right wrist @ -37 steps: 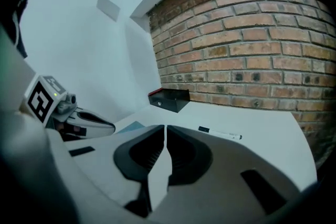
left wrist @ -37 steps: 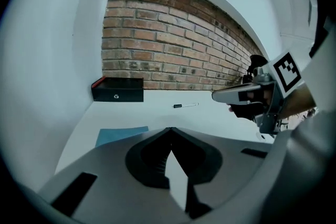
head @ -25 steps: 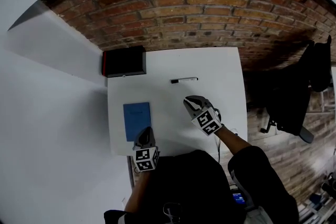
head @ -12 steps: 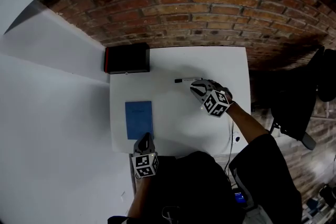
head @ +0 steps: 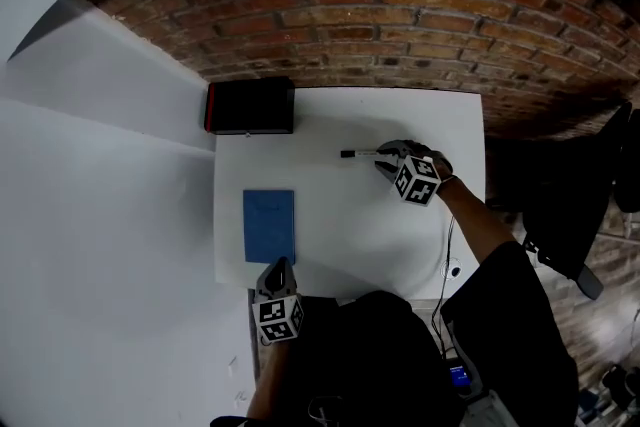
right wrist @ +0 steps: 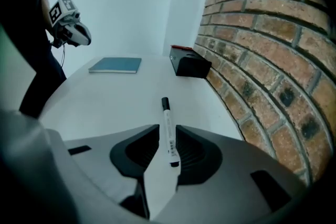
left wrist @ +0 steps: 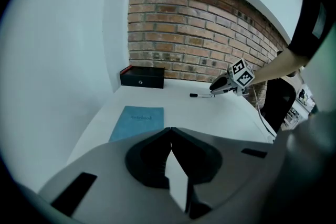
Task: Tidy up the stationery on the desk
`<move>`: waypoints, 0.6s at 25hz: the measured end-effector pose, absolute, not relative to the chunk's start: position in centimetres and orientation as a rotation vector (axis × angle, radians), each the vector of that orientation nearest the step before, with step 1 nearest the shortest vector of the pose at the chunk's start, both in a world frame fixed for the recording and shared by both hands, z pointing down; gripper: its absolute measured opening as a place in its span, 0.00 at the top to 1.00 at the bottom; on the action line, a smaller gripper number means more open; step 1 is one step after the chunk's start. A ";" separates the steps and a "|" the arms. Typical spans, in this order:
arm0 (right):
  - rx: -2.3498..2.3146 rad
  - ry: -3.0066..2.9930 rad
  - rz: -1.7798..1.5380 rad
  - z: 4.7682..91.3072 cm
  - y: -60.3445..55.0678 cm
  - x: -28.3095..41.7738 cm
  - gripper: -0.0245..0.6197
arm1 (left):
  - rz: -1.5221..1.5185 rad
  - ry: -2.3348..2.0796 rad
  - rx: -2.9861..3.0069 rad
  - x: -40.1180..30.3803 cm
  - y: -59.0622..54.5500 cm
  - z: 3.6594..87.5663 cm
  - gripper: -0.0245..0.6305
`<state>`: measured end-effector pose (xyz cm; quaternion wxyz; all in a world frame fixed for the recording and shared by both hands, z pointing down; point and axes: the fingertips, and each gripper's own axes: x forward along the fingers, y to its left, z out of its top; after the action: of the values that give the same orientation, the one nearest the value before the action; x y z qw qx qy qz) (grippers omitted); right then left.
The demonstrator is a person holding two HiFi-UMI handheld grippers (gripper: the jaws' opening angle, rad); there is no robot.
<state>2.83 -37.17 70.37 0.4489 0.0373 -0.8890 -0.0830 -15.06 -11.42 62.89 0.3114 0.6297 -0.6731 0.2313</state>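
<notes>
A black-and-white marker pen (head: 358, 153) lies on the white desk (head: 350, 235) towards the brick wall. My right gripper (head: 386, 155) is at its right end. In the right gripper view the pen (right wrist: 166, 113) lies between the jaw tips of that gripper (right wrist: 168, 134). The jaws have just been opening and stand apart, not pressing on it. A blue notebook (head: 269, 225) lies flat at the desk's left. My left gripper (head: 278, 267) hovers at the near edge just below it, shut and empty (left wrist: 171, 131).
A black box (head: 250, 105) with a red edge stands at the far left corner against the brick wall (head: 400, 25). A white wall runs along the desk's left side. A cable (head: 447, 250) hangs at the right edge, with a black chair (head: 565, 205) beyond.
My right gripper has travelled from mid-desk out to the marker pen, rolled, and its jaws have come apart around the pen's end. The left gripper has barely shifted.
</notes>
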 end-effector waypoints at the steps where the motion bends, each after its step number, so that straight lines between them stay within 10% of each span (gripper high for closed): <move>1: 0.070 -2.186 -0.220 70.8 -37.2 2.9 0.83 | 0.610 -1.779 1.652 -15.1 -11.2 62.9 0.94; 15: -0.035 -2.065 -0.221 74.3 -38.6 3.7 0.83 | 0.723 -1.761 1.676 -13.7 -10.6 63.2 0.94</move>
<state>3.75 -38.61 74.30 0.5076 -0.0144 -0.8566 -0.0918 -13.70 -10.59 63.25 0.2979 0.6307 -0.6628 0.2722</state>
